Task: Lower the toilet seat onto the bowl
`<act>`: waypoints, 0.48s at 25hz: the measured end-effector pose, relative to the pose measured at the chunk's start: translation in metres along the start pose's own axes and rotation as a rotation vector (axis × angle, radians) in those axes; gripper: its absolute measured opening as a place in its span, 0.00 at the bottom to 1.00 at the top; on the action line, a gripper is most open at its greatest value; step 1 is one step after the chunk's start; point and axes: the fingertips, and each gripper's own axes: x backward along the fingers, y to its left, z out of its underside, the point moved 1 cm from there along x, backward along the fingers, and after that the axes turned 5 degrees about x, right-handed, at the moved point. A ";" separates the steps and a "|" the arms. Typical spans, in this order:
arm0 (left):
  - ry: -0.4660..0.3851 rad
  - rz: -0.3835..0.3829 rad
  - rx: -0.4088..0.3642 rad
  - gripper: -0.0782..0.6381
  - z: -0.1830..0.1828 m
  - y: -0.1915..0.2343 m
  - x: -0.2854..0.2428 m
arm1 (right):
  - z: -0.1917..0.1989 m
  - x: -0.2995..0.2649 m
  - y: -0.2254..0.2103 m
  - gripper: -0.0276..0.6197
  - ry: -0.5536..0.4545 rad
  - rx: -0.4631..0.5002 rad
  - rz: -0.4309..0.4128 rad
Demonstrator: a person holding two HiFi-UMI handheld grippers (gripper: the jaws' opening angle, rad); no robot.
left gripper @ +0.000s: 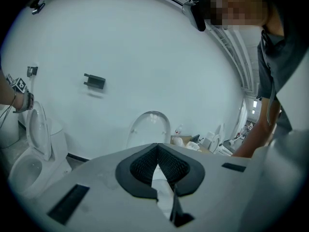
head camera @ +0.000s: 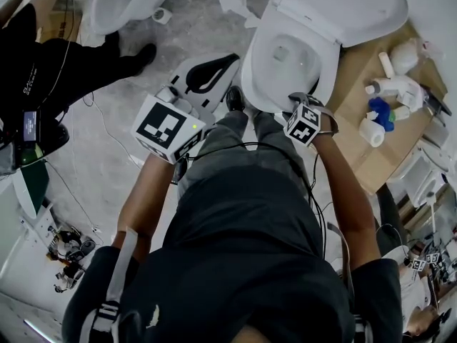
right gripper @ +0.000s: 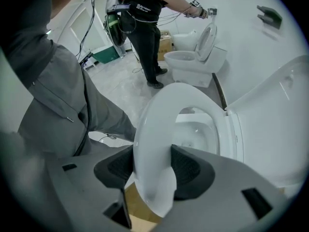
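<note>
On a stained concrete floor (head camera: 107, 163), in the head view, a white toilet is seen from above. Its bowl (head camera: 296, 59) is uncovered and its lid (head camera: 357, 6) is tipped back. The toilet seat (head camera: 251, 77) is seen ringing the bowl. The right gripper (head camera: 294, 100) is pointed down at the seat's front edge, and the left gripper (head camera: 214, 70) is held apart over the floor. A cardboard sheet (head camera: 353, 84) is spread beside the toilet. Along its far edge a paper roll (head camera: 371, 131) and white bottles (head camera: 393, 88) are gathered.

In the left gripper view, a plain white wall (left gripper: 145, 57) is faced, with a black bracket (left gripper: 94, 81) fixed to it. The left gripper's tips are pressed together with nothing between them. A second toilet (left gripper: 36, 144) is seen at the left with its seat stood up.

In the right gripper view, the toilet seat's front rim is pinched between the right gripper's pads, with no gap seen on either side. The seat is tilted over the bowl; whether it rests on the bowl cannot be told. Across the floor, a person in black (right gripper: 145, 23) is seen at the second toilet.
</note>
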 end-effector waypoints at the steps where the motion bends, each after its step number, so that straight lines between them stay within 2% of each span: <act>1: 0.003 0.001 0.001 0.12 0.001 0.001 0.000 | 0.000 -0.003 0.002 0.39 0.006 0.002 -0.006; 12: 0.036 0.002 0.033 0.12 0.025 0.014 -0.006 | 0.005 -0.044 0.024 0.42 0.056 0.013 -0.097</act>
